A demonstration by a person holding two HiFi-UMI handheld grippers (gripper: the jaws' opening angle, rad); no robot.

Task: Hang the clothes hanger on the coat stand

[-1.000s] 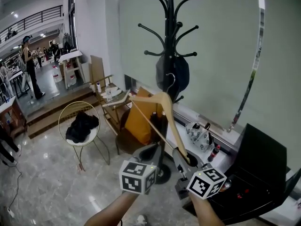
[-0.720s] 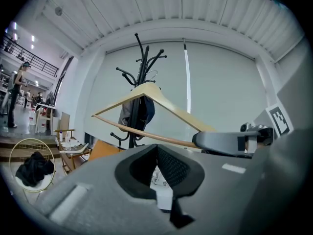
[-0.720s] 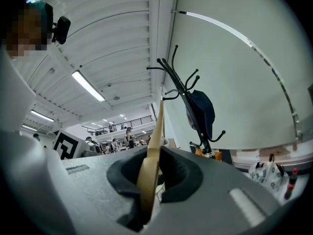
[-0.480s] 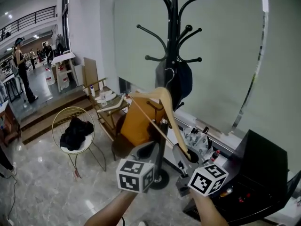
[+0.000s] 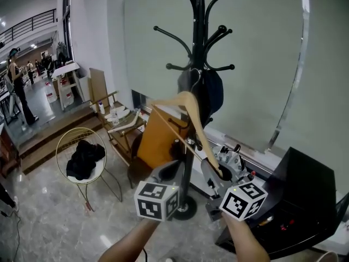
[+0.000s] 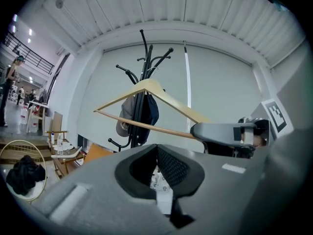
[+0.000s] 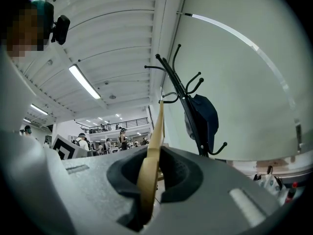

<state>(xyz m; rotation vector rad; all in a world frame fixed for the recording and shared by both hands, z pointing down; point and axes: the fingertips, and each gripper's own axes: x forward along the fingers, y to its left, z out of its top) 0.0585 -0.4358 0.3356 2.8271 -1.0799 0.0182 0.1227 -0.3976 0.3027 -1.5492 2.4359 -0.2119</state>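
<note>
The clothes hanger (image 5: 199, 127) is of light wood and is held up in the air, tilted, just in front of the coat stand (image 5: 201, 26). Its top is far and high, close to the lower pegs of the stand, and its right end comes down toward the person. I cannot tell if its metal hook touches a peg.

The right gripper (image 5: 214, 172) pinches this near, lower end of the hanger; in the right gripper view the wooden arm (image 7: 146, 180) passes between the two jaws, and they press on it from both sides. The left gripper (image 5: 169, 171) is just to the left of it, below the thin bar of the hanger. Its jaws are pressed together with nothing between them.

A dark blue cap (image 5: 211, 89) hangs on the stand behind the hanger. Far to the left on the floor stands a round wire chair (image 5: 61, 146) with a black cloth (image 5: 84, 157) on it.
</note>
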